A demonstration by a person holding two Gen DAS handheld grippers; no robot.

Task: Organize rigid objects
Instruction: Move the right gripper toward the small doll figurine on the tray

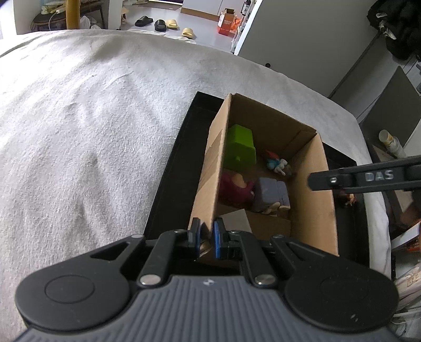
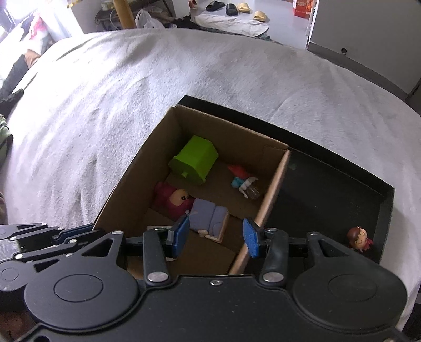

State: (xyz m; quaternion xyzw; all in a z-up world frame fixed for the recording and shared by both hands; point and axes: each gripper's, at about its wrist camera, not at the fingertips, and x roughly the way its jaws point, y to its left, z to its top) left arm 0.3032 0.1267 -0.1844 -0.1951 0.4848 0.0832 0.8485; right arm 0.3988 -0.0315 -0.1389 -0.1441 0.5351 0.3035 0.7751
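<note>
A cardboard box stands in a black tray on the bed. Inside lie a green block, a maroon doll, a purple toy sofa and a small red-capped figure. My left gripper is shut on the box's near left wall. My right gripper is open and empty above the box's near end. A brown-haired figurine lies in the tray right of the box.
A white blanket covers the bed all around the tray. Slippers and an orange carton lie on the floor beyond. Grey furniture stands at the back right.
</note>
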